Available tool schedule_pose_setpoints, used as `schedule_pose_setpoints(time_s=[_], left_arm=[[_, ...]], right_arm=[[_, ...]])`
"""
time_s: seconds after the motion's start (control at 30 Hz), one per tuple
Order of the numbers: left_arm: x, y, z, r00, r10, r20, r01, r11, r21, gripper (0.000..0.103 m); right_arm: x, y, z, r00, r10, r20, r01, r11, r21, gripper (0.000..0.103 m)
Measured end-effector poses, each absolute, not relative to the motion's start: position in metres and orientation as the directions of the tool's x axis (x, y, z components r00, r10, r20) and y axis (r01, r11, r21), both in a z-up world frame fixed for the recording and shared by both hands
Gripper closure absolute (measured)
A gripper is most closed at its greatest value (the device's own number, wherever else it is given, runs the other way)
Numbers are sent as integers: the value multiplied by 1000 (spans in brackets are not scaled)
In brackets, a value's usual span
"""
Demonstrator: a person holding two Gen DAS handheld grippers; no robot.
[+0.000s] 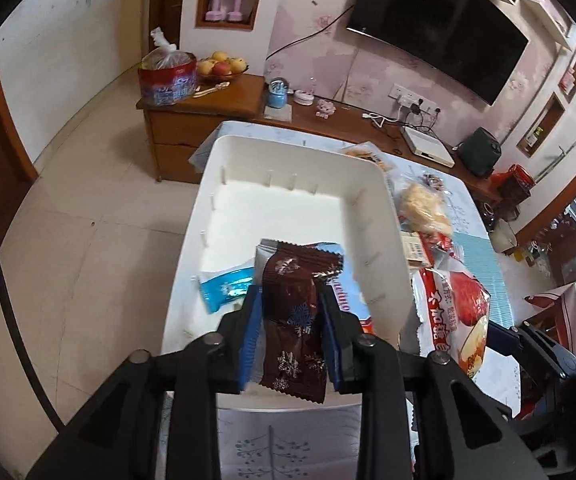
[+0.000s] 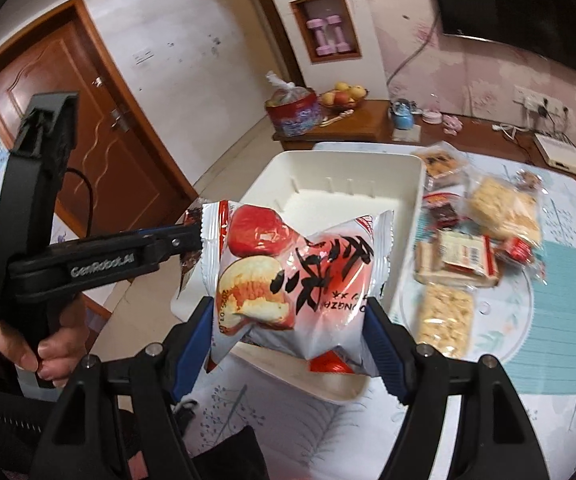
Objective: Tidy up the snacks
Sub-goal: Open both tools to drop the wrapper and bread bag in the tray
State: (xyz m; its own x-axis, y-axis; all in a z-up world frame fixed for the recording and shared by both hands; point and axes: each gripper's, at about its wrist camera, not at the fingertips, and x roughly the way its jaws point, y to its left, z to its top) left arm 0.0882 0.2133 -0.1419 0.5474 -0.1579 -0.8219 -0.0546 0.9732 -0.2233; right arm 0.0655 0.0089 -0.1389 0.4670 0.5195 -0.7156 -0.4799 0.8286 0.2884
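Left fingers [image 1: 247, 336] pinch a brown packet [image 1: 294, 320] over the white bin [image 1: 372, 208]; right fingers [image 2: 384, 340] clamp a red-and-white bag [image 2: 288, 280] above its near-right rim.

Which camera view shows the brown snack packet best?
The left wrist view: the brown snack packet fills the left gripper, pads pressing both sides. The right wrist view shows only a dark sliver of it behind the red-and-white bag.

We see the left gripper [image 1: 290, 316] angled downward, its blue pads clamped on a brown snowflake-printed foil snack packet [image 1: 294, 326]. The right gripper [image 2: 290, 324] squeezes a puffy red-and-white snack bag [image 2: 296, 276], and a bare hand [image 2: 37, 344] grasps the left tool's handle.
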Motion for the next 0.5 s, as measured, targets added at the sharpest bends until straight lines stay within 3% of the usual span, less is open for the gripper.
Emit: schedule_pose_setpoints(time_s=[0.07, 0.13, 0.17, 0.5], left_arm=[[87, 217, -145, 543, -153, -826, -54, 975, -216, 67], [86, 220, -148, 539, -159, -827, -49, 975, -219, 51], [85, 221, -148, 539, -157, -827, -49, 975, -217, 48], [75, 220, -147, 548, -161, -820, -60, 971, -231, 46]], right_arm=[[66, 18, -140, 469, 515, -718, -483, 830, 280, 28], [68, 24, -144, 459, 512, -726, -476, 832, 285, 24], [68, 26, -145, 456, 509, -730, -471, 834, 288, 22], [61, 22, -149, 453, 518, -726, -433, 839, 328, 18]])
